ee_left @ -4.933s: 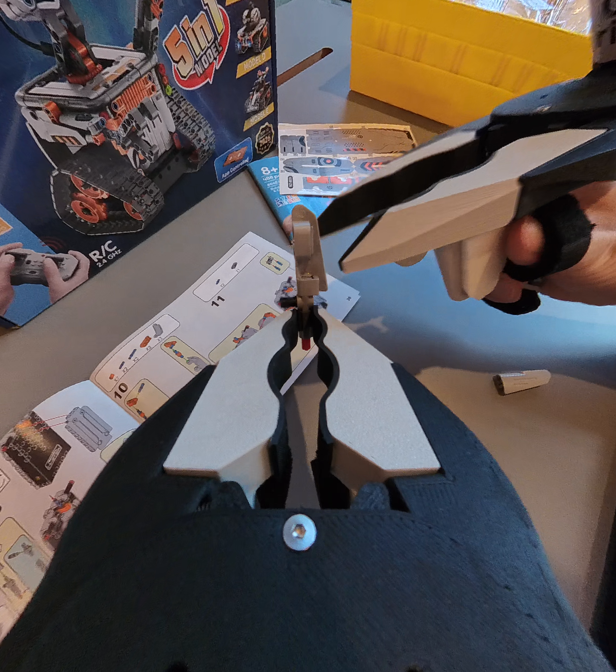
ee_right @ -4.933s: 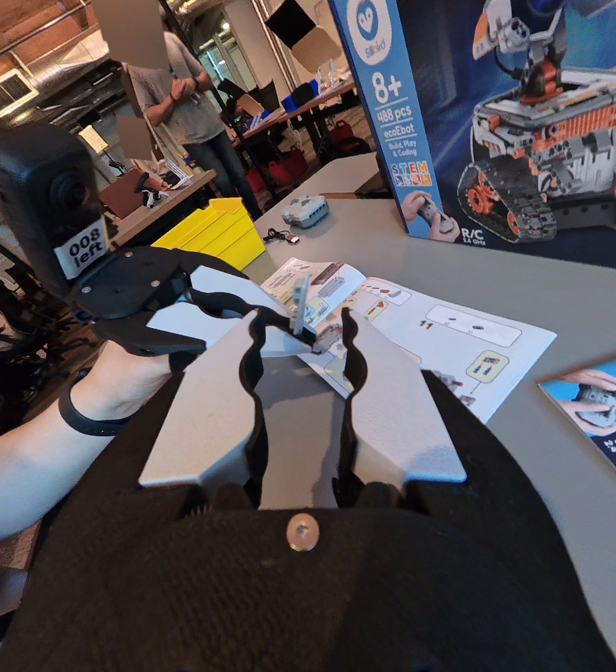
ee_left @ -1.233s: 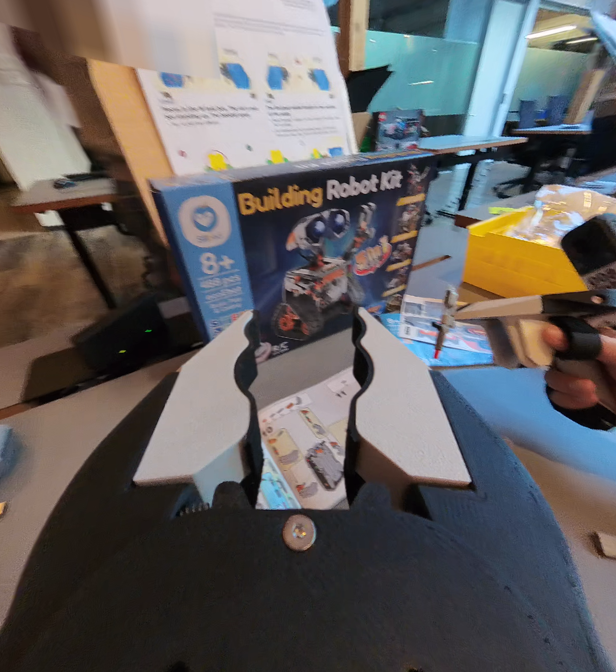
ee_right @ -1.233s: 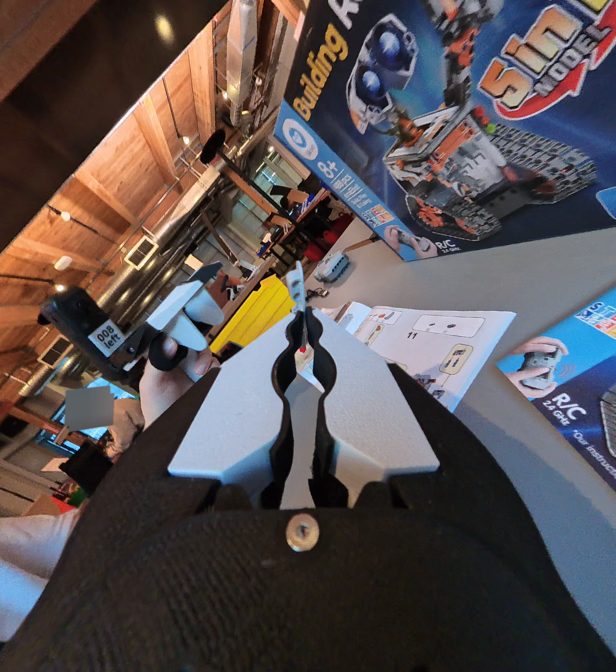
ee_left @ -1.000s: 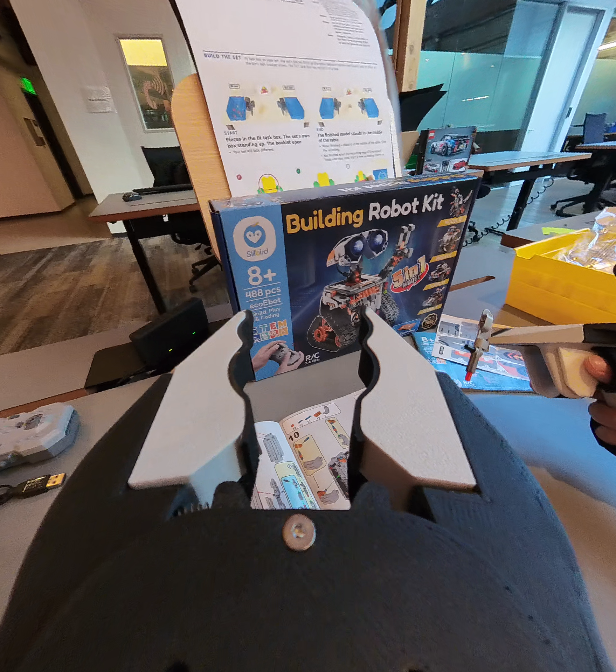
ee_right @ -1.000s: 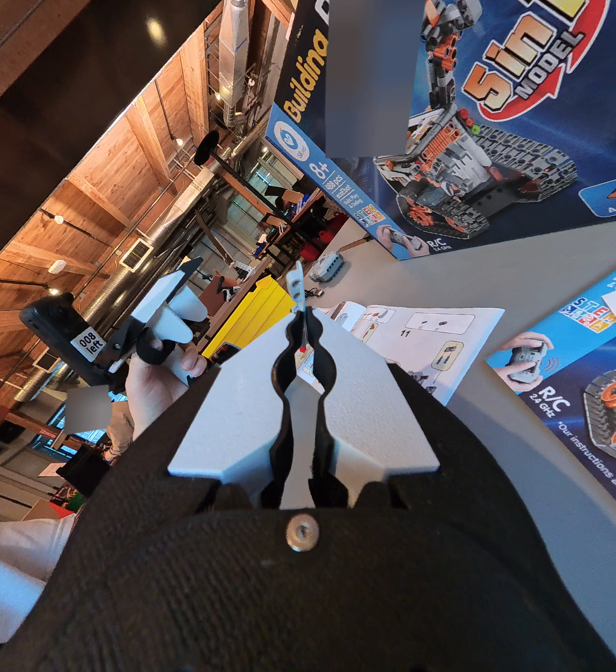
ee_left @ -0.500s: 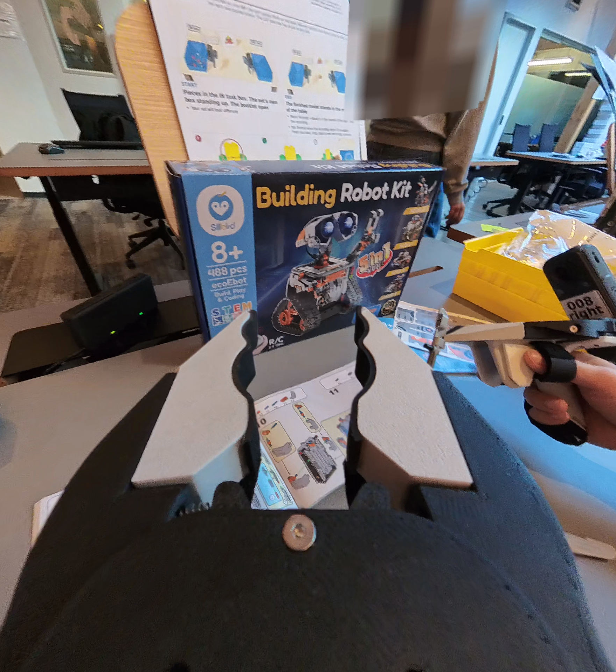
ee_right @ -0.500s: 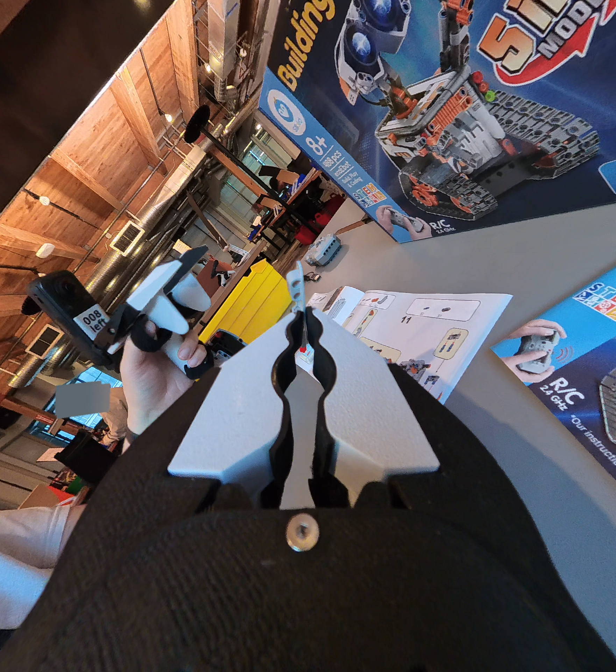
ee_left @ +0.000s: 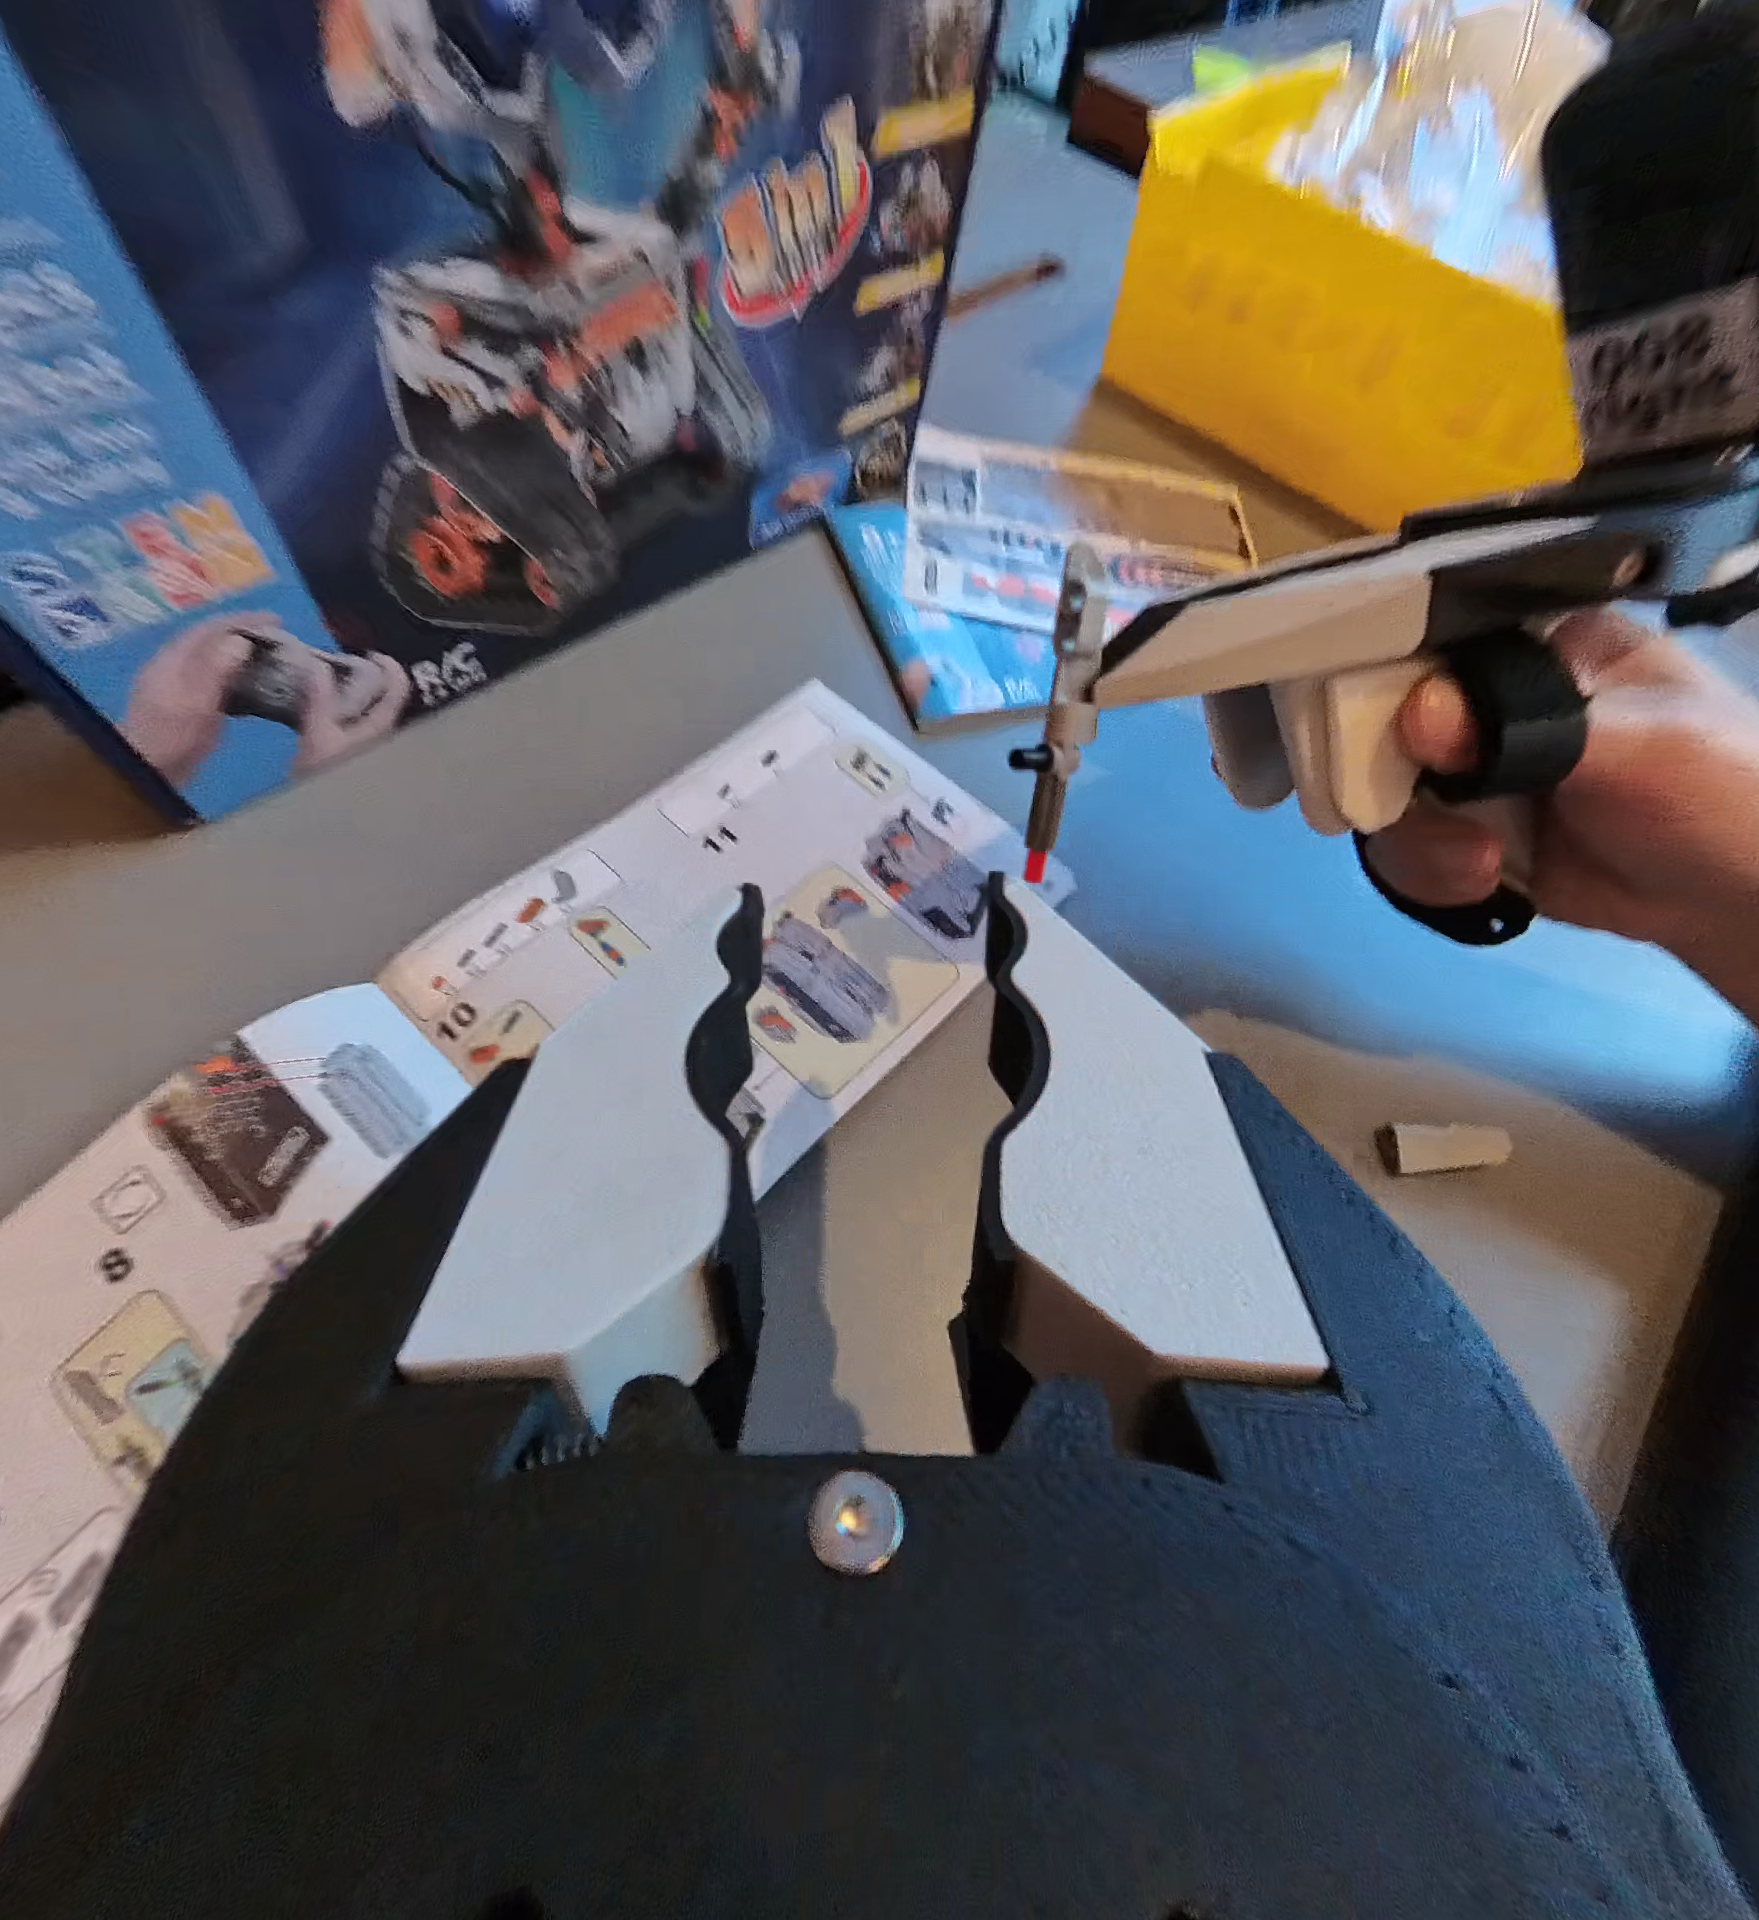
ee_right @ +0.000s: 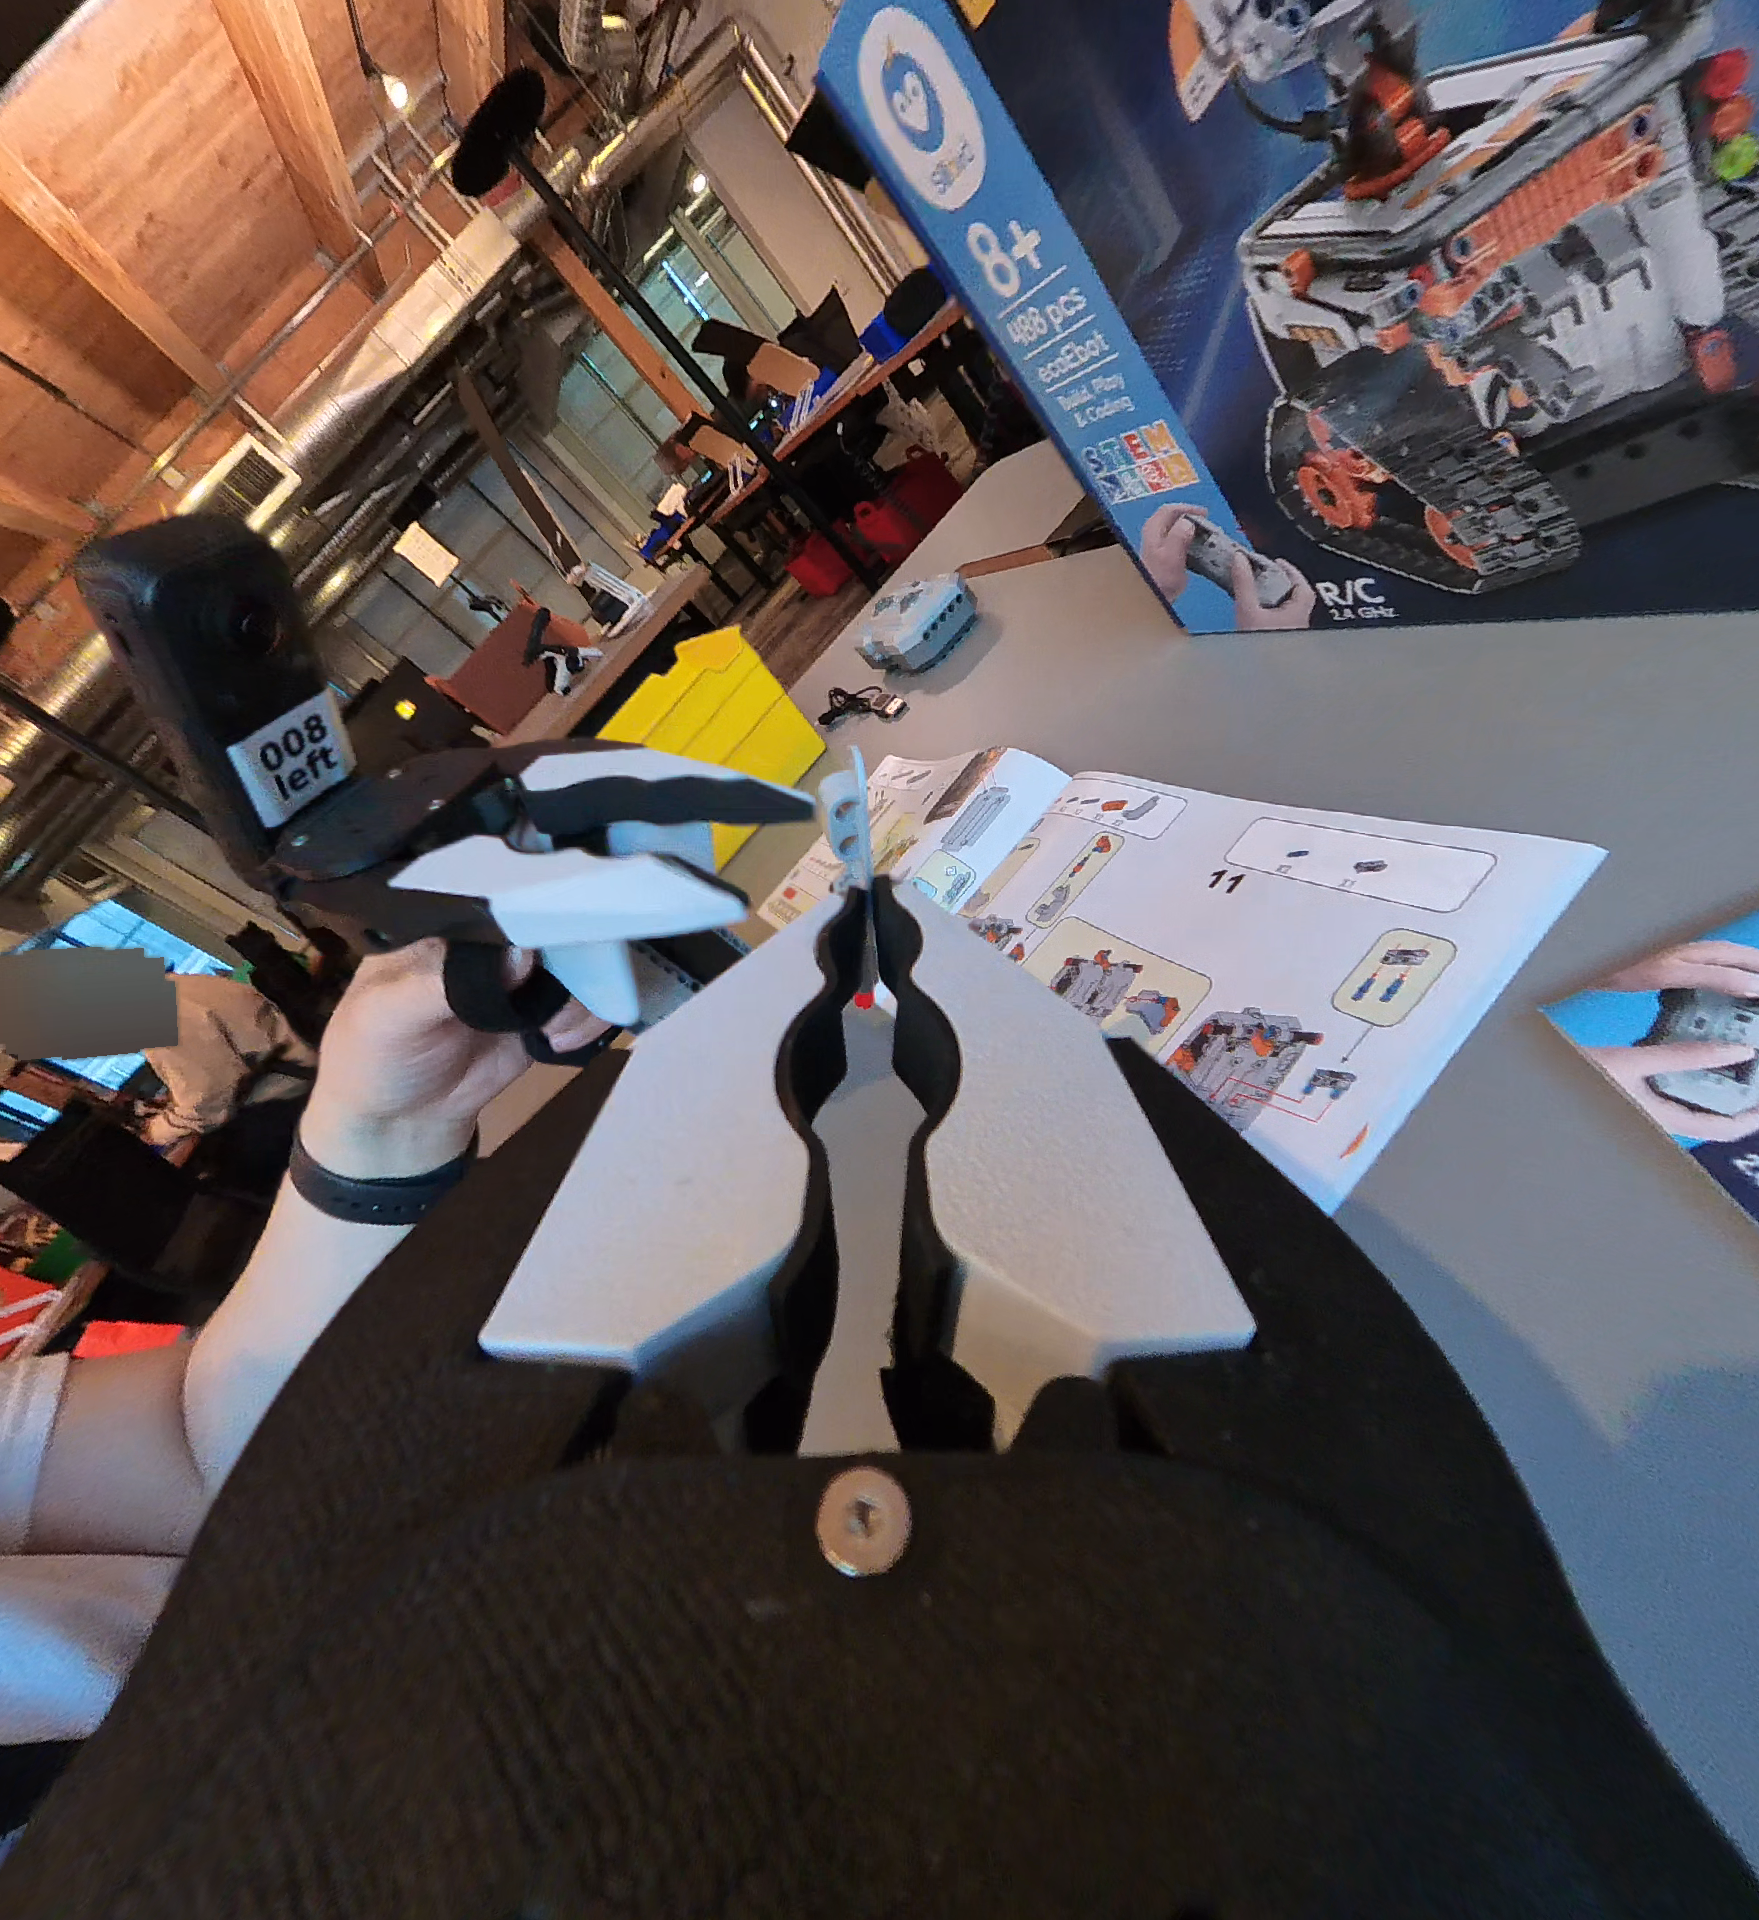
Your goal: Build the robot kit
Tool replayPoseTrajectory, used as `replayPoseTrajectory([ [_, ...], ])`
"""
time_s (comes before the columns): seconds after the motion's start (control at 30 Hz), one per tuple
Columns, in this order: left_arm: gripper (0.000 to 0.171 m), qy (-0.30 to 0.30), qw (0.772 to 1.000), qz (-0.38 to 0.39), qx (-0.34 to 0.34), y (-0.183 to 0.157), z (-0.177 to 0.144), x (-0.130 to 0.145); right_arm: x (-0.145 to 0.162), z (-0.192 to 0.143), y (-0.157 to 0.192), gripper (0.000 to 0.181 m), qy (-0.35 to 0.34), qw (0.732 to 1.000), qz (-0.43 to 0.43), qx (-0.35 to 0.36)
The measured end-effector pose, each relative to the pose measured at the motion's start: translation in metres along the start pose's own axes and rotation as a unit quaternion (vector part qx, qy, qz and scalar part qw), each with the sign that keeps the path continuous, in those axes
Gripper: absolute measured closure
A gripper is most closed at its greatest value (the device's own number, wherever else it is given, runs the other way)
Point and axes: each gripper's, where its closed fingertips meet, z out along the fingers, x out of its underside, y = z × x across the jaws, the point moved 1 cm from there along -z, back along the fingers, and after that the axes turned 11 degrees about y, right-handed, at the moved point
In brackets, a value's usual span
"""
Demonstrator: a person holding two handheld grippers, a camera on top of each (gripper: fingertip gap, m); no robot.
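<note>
My right gripper (ee_right: 870, 891) is shut on a small grey building-kit piece (ee_right: 847, 821) with a black pin and a red tip. It holds the piece upright above the open instruction booklet (ee_right: 1270, 914). In the left wrist view the same piece (ee_left: 1067, 686) hangs from the right gripper (ee_left: 1103, 665) just beyond my left fingertips. My left gripper (ee_left: 867, 902) is open and empty, pointing down at the booklet (ee_left: 594, 956). In the right wrist view the left gripper (ee_right: 750, 831) sits close to the left of the piece, its jaws apart.
A large blue robot-kit box (ee_left: 335, 312) stands at the back of the grey table (ee_left: 179, 894). A yellow bin (ee_left: 1322, 332) holds plastic bags at the right. A blue leaflet (ee_left: 968, 644), a small beige piece (ee_left: 1441, 1148), a grey battery unit (ee_right: 916, 623) and a cable (ee_right: 859, 707) lie on the table. Left tips to right tips: about 7 centimeters.
My left gripper, shut on the piece 4.9 s ago, let go, lifted away and now tilts down close beside it. My right gripper closed on the piece and holds it.
</note>
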Motion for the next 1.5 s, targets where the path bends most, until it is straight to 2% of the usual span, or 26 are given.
replayPoseTrajectory([
  [0.13, 0.140, 0.028, 0.999, 0.017, 0.017, -0.013, 0.021, 0.009, 0.004, 0.006, 0.003, 0.181, 0.011, 1.000, -0.009, 0.010],
  [0.27, 0.141, 0.033, 0.998, 0.016, 0.051, -0.030, 0.028, 0.010, 0.008, 0.012, 0.005, 0.181, 0.018, 1.000, -0.002, 0.014],
  [0.53, 0.152, 0.019, 0.998, 0.052, -0.018, -0.027, 0.033, 0.005, 0.007, 0.014, 0.002, 0.181, -0.002, 0.999, 0.032, 0.038],
  [0.67, 0.164, 0.021, 0.994, 0.089, -0.065, -0.024, 0.036, 0.004, 0.010, 0.016, -0.003, 0.181, -0.002, 0.997, 0.059, 0.044],
  [0.83, 0.167, 0.043, 0.994, 0.079, -0.068, -0.021, 0.043, 0.011, 0.013, 0.018, -0.005, 0.181, 0.002, 0.997, 0.061, 0.054],
  [1.03, 0.165, 0.042, 0.995, 0.067, -0.063, -0.020, 0.042, 0.011, 0.015, 0.020, -0.007, 0.181, 0.012, 0.994, 0.024, 0.101],
  [1.23, 0.166, 0.046, 0.996, 0.066, -0.050, -0.022, 0.042, 0.011, 0.015, 0.022, -0.004, 0.181, 0.012, 0.994, 0.009, 0.106],
  [1.3, 0.166, 0.034, 0.998, 0.047, -0.025, -0.024, 0.039, 0.008, 0.010, 0.020, 0.003, 0.174, 0.000, 0.996, -0.007, 0.087],
  [1.33, 0.166, 0.027, 0.999, 0.034, -0.010, -0.024, 0.036, 0.006, 0.007, 0.018, 0.006, 0.164, -0.004, 0.997, -0.016, 0.080],
  [1.4, 0.167, 0.006, 1.000, 0.013, 0.014, -0.023, 0.027, 0.000, -0.001, 0.010, 0.015, 0.152, -0.007, 0.996, -0.058, 0.074],
  [1.5, 0.167, -0.032, 0.998, 0.000, 0.047, -0.020, 0.007, -0.011, -0.011, -0.017, 0.028, 0.152, 0.026, 0.982, -0.156, 0.107],
])
